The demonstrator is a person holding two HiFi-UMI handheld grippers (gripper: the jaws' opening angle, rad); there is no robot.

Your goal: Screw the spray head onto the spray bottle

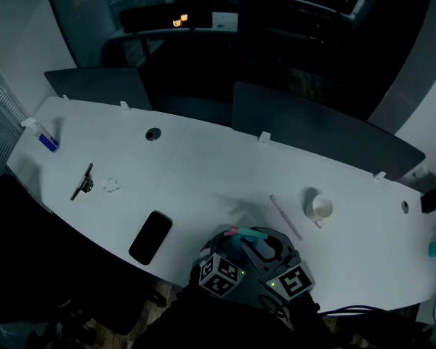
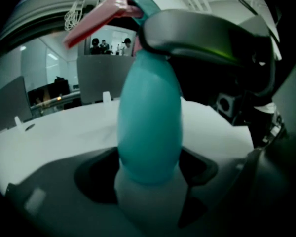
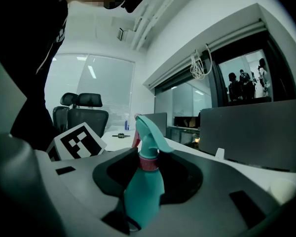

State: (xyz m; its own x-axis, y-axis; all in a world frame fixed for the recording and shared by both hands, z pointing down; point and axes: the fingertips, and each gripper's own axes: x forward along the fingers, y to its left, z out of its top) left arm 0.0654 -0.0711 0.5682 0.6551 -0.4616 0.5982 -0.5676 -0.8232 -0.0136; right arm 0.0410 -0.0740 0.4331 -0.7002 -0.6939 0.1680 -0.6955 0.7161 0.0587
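While the left gripper (image 2: 148, 181) clamps the bottle (image 2: 150, 127) upright over the table's (image 1: 203, 166) near edge, the right gripper (image 3: 148, 179) pinches its head (image 3: 147, 132), with the trigger (image 1: 233, 231) pointing left.

White curved table (image 1: 218, 173): black slab smartphone (image 1: 151, 237) is laid near the front edge; white cup (image 1: 321, 208) and thin white stick (image 1: 285, 217) are set side by side (not touching); grey divider panel (image 1: 312, 133) is mounted behind.
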